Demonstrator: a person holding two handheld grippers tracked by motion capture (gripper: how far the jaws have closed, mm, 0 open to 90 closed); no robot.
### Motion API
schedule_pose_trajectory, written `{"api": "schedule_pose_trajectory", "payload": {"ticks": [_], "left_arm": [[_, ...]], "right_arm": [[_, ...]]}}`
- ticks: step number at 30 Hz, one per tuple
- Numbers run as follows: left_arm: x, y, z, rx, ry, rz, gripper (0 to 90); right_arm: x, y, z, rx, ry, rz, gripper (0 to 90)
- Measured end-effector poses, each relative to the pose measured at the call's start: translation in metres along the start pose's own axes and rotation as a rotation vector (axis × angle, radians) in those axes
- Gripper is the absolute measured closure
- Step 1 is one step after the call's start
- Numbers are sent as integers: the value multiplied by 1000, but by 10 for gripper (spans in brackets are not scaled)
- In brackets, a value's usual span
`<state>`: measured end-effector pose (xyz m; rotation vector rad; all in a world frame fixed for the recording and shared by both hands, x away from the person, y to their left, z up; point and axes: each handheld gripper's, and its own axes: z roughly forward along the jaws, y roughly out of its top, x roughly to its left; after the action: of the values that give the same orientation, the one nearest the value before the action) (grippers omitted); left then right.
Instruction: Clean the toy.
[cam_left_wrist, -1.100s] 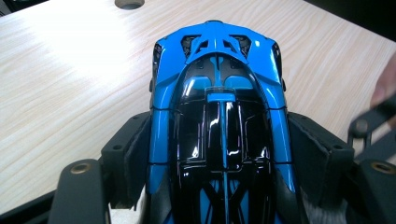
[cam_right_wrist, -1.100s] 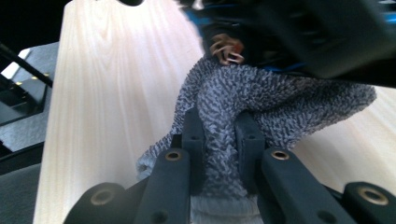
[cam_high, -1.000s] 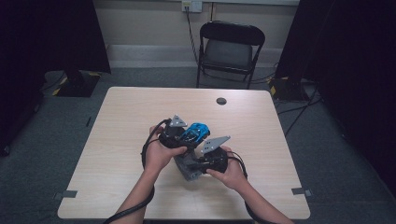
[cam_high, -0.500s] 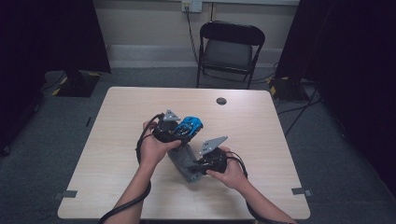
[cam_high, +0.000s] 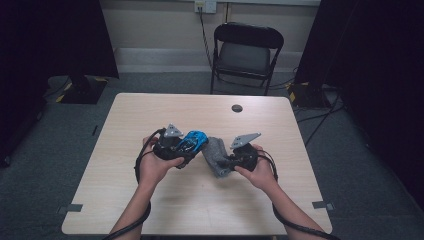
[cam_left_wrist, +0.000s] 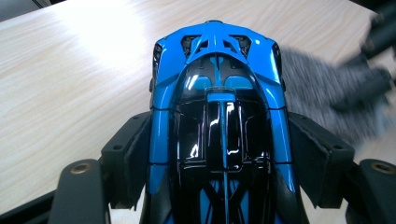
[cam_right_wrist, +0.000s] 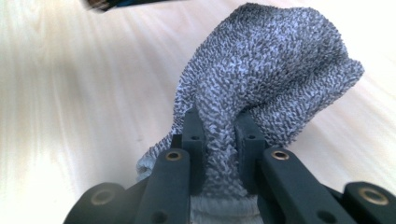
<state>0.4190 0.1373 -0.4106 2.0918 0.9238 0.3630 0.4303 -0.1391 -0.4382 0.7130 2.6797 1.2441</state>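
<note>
You have the blue toy car (cam_left_wrist: 219, 121) clamped across its flanks in the left gripper (cam_high: 176, 147), the jaws pressing on both sides at the middle of the body, so its roof and one end stay exposed; that looks like a deliberate hold, leaving the glossy top free to be wiped. In the high view the car (cam_high: 192, 141) sits above the middle of the worktop (cam_high: 150, 115), pointing toward your other hand. Your right gripper (cam_high: 235, 161) has its jaws pinched tight on a bunched fold of the grey cloth (cam_right_wrist: 271, 74), with the rest of the fabric bulging out ahead of the jaws like a pad; gripping it by a gathered neck gives you a soft, rounded face to rub with instead of hard jaw tips. In the high view the cloth (cam_high: 216, 155) lies between the two grippers, just beside the car, though I cannot tell whether the two touch. My reading is that you are cleaning the car, and the next stroke calls for bringing the cloth's bulge onto the bodywork while the left hand keeps the car steady. A small dark disc (cam_high: 237, 108) lies well apart near the far edge.
</note>
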Motion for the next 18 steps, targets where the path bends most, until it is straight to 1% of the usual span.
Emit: {"api": "schedule_pose_trajectory", "payload": {"ticks": [1, 2, 4, 5, 6, 9, 11, 13, 14, 16, 18], "left_arm": [[-3, -3, -2, 0, -7, 3, 283], [-3, -3, -2, 0, -7, 3, 283], [-5, -5, -2, 0, -15, 12, 283], [-6, -6, -1, -1, -21, 6, 283], [-7, -7, -1, 1, -23, 8, 282], [-9, -10, 1, -1, -29, 10, 283], [-10, -12, 2, -1, -37, 4, 283], [-11, -12, 2, -2, -37, 9, 283], [-11, -13, 3, 0, -44, -4, 283], [-11, -12, 4, 8, -46, 7, 282], [-12, -12, 5, 4, -44, -1, 283]], "right_arm": [[-6, 2, -4, -11, -14, 14, 782], [-6, 2, -4, -11, -14, 14, 782], [-10, 4, -6, -20, -29, 23, 782], [-11, 5, -6, -23, -28, 26, 782], [-11, 7, -7, -28, -25, 26, 782], [-9, 12, -7, -42, -15, 19, 782], [-8, 13, -6, -37, -13, 13, 782], [-7, 13, -5, -40, -8, 12, 782], [-7, 12, -4, -44, -2, 15, 782], [-5, 12, -3, -44, 3, 12, 782], [-3, 11, -1, -43, 9, 9, 782]]}}
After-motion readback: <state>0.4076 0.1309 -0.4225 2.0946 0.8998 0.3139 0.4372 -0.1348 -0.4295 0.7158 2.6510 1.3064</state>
